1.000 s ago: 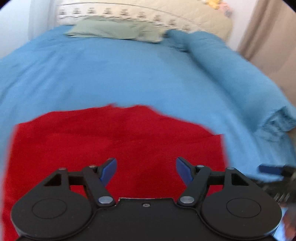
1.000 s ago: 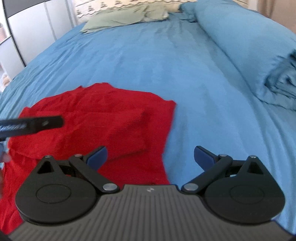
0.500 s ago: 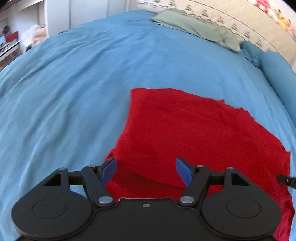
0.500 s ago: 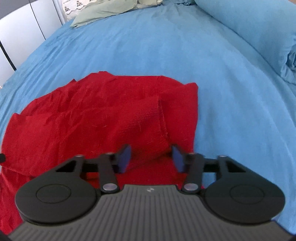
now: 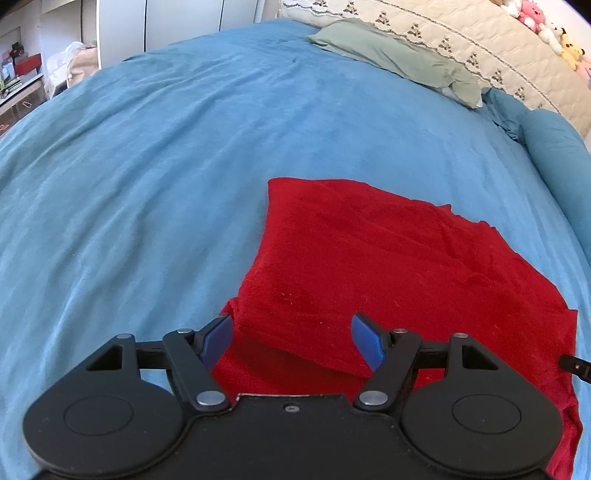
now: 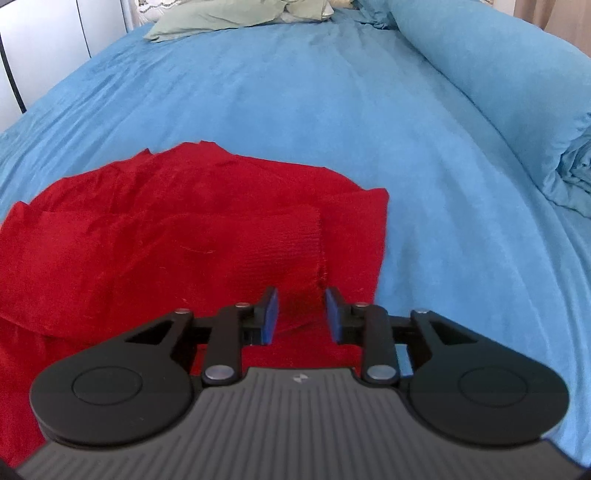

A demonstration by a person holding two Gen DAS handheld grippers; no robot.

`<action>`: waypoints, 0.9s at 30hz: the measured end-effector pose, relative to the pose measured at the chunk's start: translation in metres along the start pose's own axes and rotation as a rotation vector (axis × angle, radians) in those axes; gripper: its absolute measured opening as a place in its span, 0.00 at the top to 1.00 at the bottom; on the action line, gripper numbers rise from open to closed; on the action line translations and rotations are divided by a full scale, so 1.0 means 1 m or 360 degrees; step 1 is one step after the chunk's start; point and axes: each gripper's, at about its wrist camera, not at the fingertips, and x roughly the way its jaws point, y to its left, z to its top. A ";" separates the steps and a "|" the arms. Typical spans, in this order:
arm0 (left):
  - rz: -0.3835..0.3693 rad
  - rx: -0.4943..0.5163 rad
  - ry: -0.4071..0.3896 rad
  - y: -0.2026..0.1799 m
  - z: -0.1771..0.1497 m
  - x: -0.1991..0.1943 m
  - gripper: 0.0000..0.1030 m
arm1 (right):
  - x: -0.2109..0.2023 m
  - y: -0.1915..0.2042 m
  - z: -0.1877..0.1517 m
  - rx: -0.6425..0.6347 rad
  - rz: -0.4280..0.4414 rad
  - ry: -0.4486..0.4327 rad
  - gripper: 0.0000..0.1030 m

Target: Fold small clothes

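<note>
No readable text or brand showing anywhere; only a small pale mark on the right gripper body, not legible.

Red garment (image 5: 388,266) is lying on the blue bedspread (image 5: 147,192), near edge of the bed, partly folded. Left wrist view: its left edge is running straight, far corner squared, a folded layer overlapping the lower part. Right wrist view: a ribbed cuff-like flap (image 6: 288,236) is sitting on top, right edge of the garment ending just right of it. Fabric is looking knit, slightly wrinkled.

Left gripper (image 5: 291,341) is sitting wide open over the garment's near-left corner, blue pads (image 5: 218,339) well apart, holding nothing. Right gripper (image 6: 301,314) is partly closed with the pads straddling a raised ridge of red cloth under the flap; cannot tell whether they are actually pinching it.

Bare bedspread is extending left of and beyond the garment, and to its right. Rolled blue duvet (image 6: 498,74) is bounding the right side. Green pillow (image 5: 399,55) and quilted headboard (image 5: 461,37) are sitting at the far end, well apart from the garment. Plush toys (image 5: 546,26) are lining the headboard top.
</note>
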 end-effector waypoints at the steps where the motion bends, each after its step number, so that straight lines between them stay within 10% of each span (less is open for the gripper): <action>1: -0.0001 -0.0001 0.0002 0.001 0.000 0.001 0.27 | 0.002 0.001 0.000 0.0004 -0.0011 0.0008 0.56; 6: -0.0003 -0.0001 0.0005 0.003 0.002 0.001 0.27 | 0.016 -0.003 0.000 0.0084 -0.0068 0.0059 0.44; 8: 0.0001 0.0002 0.0004 0.002 0.002 0.002 0.27 | 0.019 -0.005 -0.001 0.0108 -0.0052 0.0051 0.50; 10: 0.0003 -0.0001 0.0003 0.003 0.003 0.002 0.27 | 0.015 -0.004 0.000 0.0081 -0.0056 0.0033 0.79; 27: -0.0025 0.0070 -0.0001 -0.003 -0.002 -0.001 0.27 | 0.006 -0.010 -0.005 0.0017 -0.0260 0.0036 0.79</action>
